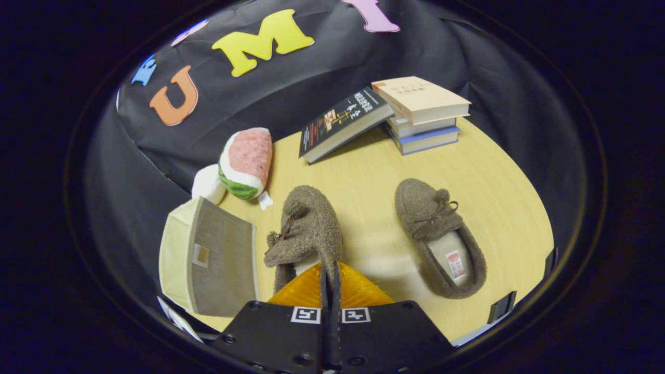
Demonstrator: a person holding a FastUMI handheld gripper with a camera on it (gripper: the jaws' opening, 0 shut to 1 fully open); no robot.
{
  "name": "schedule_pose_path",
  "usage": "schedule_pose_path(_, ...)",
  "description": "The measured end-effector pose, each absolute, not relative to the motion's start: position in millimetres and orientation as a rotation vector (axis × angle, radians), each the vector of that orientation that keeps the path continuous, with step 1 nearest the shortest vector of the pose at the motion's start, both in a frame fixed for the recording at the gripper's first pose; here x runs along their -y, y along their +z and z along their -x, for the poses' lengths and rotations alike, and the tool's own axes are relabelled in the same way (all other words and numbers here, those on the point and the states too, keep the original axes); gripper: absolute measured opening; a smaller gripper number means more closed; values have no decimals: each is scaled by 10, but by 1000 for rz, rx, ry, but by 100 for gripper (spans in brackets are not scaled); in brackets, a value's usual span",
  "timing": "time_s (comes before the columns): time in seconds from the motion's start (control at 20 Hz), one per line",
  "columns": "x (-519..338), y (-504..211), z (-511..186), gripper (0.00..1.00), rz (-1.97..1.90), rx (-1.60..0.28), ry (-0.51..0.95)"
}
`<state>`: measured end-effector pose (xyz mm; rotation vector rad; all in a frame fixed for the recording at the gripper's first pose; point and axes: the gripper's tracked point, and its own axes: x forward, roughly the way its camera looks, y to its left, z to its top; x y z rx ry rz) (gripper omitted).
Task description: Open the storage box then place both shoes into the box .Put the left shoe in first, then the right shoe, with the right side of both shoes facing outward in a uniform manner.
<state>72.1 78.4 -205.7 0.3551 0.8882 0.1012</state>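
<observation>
Surface [363,182]: pale wood-grain top, evenly lit. Black cloth wall [311,88]: draped and creased, rising directly behind the surface and curving around both its sides.

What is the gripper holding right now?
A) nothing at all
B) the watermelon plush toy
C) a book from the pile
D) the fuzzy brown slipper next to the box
D: the gripper has its fingers closed tight on the heel edge of the fuzzy brown slipper beside the beige fabric storage box; the other brown slipper lies apart on the wooden table.
</observation>
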Motion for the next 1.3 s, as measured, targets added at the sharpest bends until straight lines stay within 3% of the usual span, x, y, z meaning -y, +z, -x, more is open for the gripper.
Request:
schedule_pose_path(0.3, -1541, -1072, -769, 0, -456, -759, 104)
schedule_pose_path(0.5, -2232, -869, -840, 0, -479, -734, 124)
schedule_pose_path(0.85, -3300, -1220, -704, 0, -484, -789, 152)
schedule_pose_path(1.3, -3895, -2097, -459, 0, -408, -929, 74)
